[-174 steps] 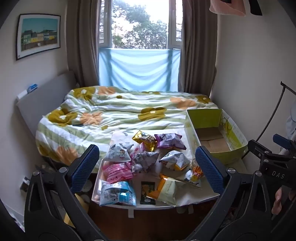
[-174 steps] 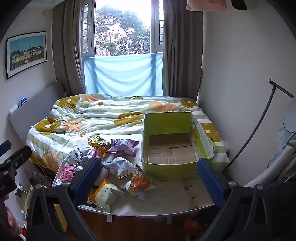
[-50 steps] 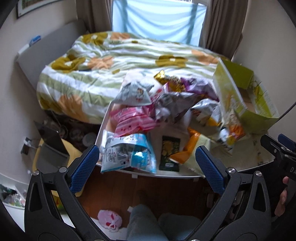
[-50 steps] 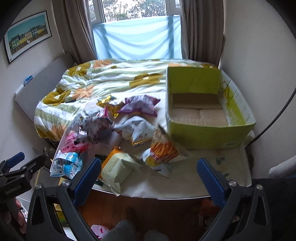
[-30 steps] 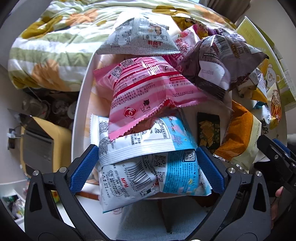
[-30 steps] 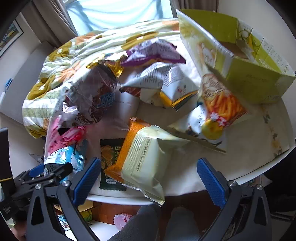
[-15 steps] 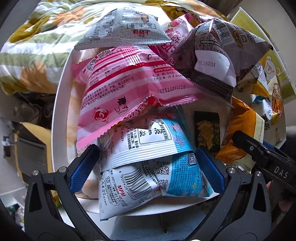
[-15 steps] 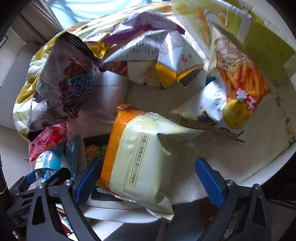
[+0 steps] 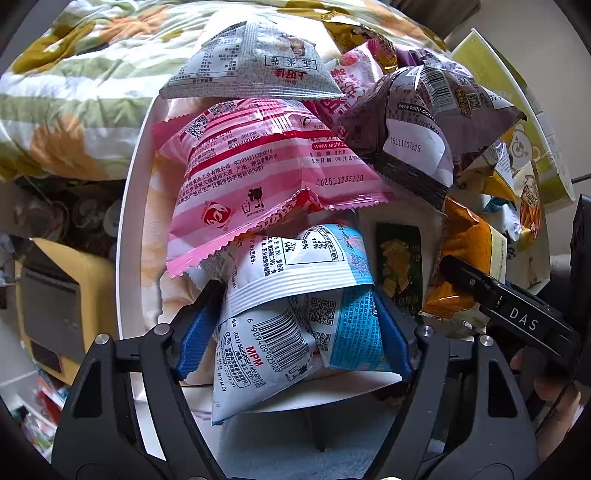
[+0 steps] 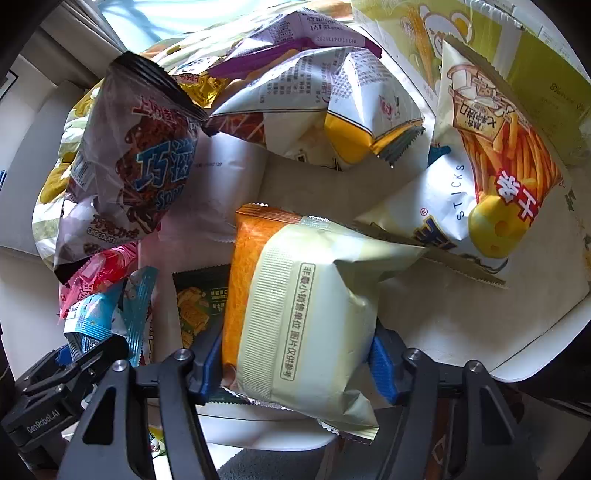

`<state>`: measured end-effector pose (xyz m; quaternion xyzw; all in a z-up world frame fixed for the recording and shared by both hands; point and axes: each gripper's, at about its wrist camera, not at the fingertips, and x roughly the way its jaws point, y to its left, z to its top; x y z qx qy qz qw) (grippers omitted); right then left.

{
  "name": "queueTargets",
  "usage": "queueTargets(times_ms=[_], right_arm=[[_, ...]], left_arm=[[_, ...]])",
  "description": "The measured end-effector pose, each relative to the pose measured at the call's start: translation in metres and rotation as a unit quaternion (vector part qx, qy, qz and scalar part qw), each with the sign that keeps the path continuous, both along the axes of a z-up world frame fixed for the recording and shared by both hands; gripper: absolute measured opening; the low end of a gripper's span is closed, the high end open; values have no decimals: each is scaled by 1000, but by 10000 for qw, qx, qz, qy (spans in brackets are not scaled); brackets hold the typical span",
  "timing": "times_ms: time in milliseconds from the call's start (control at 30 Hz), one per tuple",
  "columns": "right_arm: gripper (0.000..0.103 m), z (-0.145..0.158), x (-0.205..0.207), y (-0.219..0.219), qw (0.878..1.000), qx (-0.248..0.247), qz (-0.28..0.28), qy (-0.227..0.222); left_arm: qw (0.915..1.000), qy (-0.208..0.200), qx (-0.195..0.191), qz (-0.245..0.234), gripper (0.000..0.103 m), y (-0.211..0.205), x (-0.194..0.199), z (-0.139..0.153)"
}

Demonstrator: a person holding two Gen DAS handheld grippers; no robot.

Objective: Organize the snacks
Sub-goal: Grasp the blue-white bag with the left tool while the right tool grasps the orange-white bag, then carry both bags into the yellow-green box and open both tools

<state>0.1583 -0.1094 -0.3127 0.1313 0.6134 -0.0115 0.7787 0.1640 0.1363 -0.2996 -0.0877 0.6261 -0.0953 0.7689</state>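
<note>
Several snack bags lie on a white table. My left gripper is shut on a white and blue snack bag at the table's near edge; that bag also shows in the right wrist view. My right gripper is shut on a cream and orange snack bag, which also shows in the left wrist view. A pink striped bag lies just beyond the blue one. A yellow-green cardboard box stands at the far right.
A brown chocolate bag, a fries-stick bag, a white and yellow bag, a purple bag and a flat dark green packet crowd the table. A bed with a flowered quilt lies behind.
Both grippers moved down and in toward the table's near edge. The left jaws closed on the white and blue bag, the right jaws on the cream and orange bag.
</note>
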Motion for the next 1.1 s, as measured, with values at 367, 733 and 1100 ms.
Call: queueTargets(times_ms=[367, 733, 1100], right_arm=[[59, 31, -3, -5, 9998, 40, 62, -197], [58, 87, -8, -2, 9977, -139, 169, -644], [58, 136, -11, 1, 9911, -286, 81, -1298]], left_arm=[[9996, -129, -236, 105, 70, 10, -12, 26], [9975, -596, -386, 16, 70, 9, -26, 77], [9875, -1519, -397, -97, 71, 7, -11, 145]])
